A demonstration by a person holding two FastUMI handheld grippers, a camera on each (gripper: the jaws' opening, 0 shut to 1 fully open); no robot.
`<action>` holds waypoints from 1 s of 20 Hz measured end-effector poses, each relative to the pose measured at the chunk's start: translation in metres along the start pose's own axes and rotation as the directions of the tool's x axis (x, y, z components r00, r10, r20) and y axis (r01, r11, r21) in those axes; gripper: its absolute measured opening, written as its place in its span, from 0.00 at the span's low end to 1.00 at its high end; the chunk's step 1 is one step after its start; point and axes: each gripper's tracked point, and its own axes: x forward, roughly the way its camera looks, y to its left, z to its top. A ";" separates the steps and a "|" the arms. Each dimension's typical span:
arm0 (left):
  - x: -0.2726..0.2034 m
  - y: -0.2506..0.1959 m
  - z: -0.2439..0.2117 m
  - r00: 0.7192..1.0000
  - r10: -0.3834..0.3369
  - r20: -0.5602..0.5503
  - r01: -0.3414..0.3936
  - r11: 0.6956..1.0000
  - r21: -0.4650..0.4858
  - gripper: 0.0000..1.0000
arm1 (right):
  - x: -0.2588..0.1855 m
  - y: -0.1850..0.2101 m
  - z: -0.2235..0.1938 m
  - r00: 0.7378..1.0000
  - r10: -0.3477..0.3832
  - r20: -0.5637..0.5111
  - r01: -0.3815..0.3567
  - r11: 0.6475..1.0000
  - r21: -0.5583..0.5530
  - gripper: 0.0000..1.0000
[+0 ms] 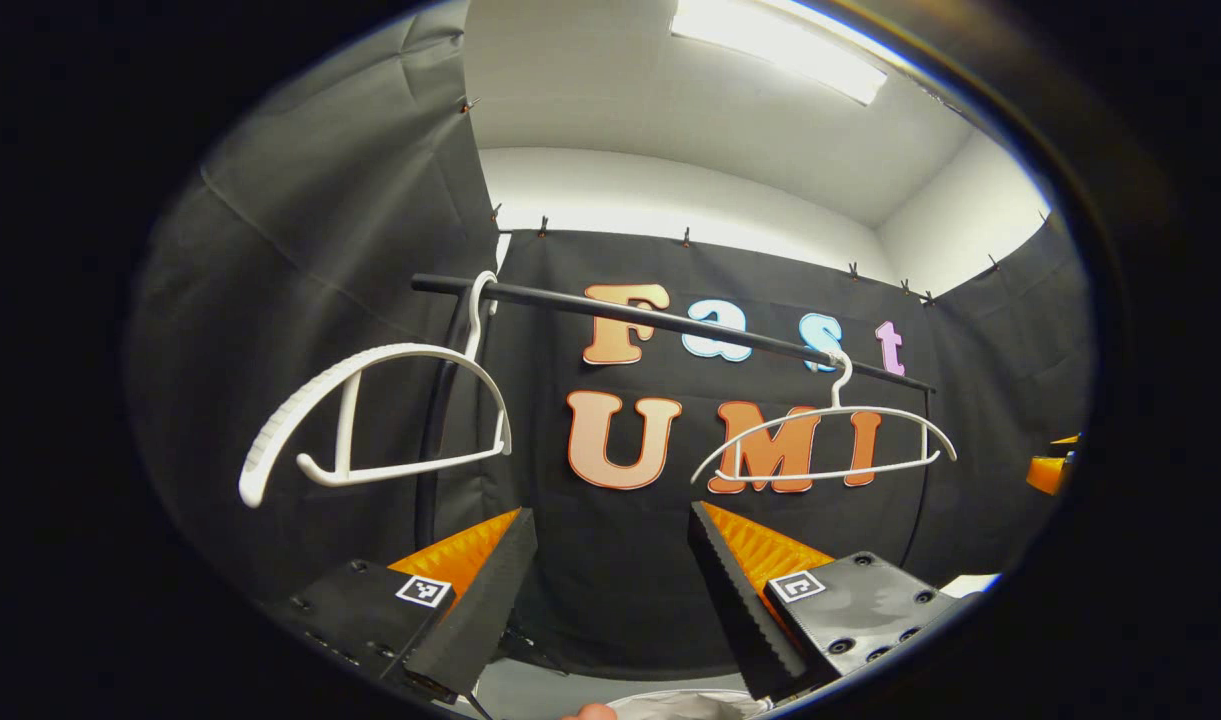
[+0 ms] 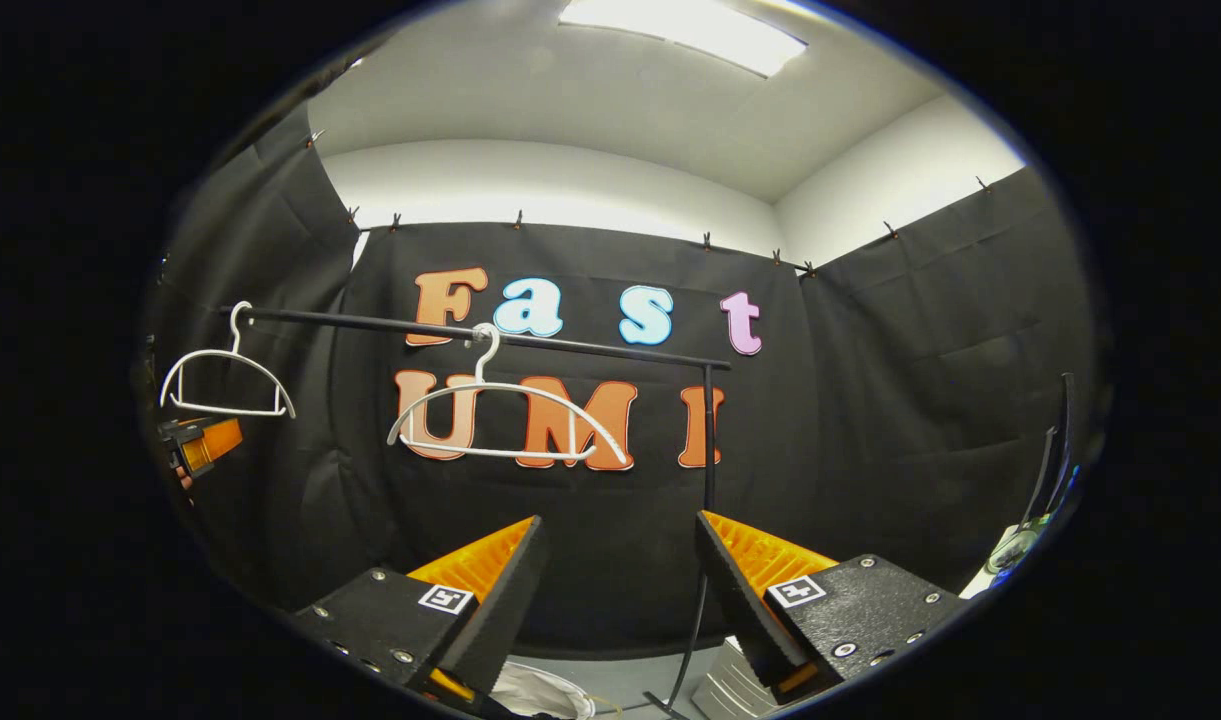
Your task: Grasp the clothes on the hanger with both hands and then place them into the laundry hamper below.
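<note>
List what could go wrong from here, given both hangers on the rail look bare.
1. Both white hangers, the nearer and the farther, hang bare on the rail, so there may be no garment left to grasp.
2. Left gripper and right gripper are open and empty; reaching up could knock a loosely hooked hanger off.

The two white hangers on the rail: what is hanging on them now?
Nothing: both hangers hang bare on the black rail. The left gripper and the right gripper are open and empty below. The hamper's inside cannot be judged.
</note>
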 end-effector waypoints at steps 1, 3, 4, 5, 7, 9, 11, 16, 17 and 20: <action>0.000 0.001 0.000 1.000 0.001 0.000 -0.001 1.000 0.000 0.99 | 0.001 0.000 0.001 1.000 -0.001 0.000 0.001 1.000 0.001 0.91; 0.001 -0.001 -0.001 1.000 -0.003 -0.002 0.003 1.000 -0.002 0.99 | 0.002 0.001 -0.001 1.000 -0.001 -0.004 0.001 1.000 0.002 0.91; 0.003 0.000 -0.003 1.000 -0.004 -0.005 0.004 1.000 -0.005 0.99 | 0.003 0.001 -0.002 1.000 -0.003 -0.006 0.003 1.000 0.004 0.91; 0.004 0.000 -0.005 1.000 -0.004 -0.010 0.004 1.000 -0.007 0.99 | 0.004 0.001 -0.002 1.000 -0.004 -0.009 0.004 1.000 0.005 0.91; 0.005 0.000 -0.006 1.000 -0.006 -0.014 0.005 1.000 -0.008 0.99 | 0.005 0.000 -0.005 1.000 -0.006 -0.017 0.006 1.000 0.007 0.91; 0.007 0.000 -0.006 1.000 -0.006 -0.017 0.006 1.000 -0.006 0.99 | 0.005 0.000 -0.006 1.000 -0.010 -0.023 0.010 1.000 0.006 0.91; 0.007 -0.001 -0.008 1.000 -0.012 -0.024 0.012 1.000 0.000 0.99 | 0.005 0.000 -0.006 1.000 -0.011 -0.028 0.011 1.000 0.010 0.91; 0.007 -0.002 -0.005 1.000 -0.021 -0.017 0.021 1.000 0.005 0.99 | 0.002 0.000 -0.008 0.999 -0.010 -0.036 0.011 1.000 0.021 0.91; 0.005 -0.002 -0.005 1.000 -0.021 -0.017 0.021 1.000 0.007 0.99 | 0.000 0.000 -0.008 0.999 -0.010 -0.036 0.010 1.000 0.022 0.91; 0.003 -0.002 -0.005 1.000 -0.021 -0.016 0.021 1.000 0.009 0.99 | -0.001 0.000 -0.009 0.999 -0.008 -0.041 0.009 1.000 0.026 0.91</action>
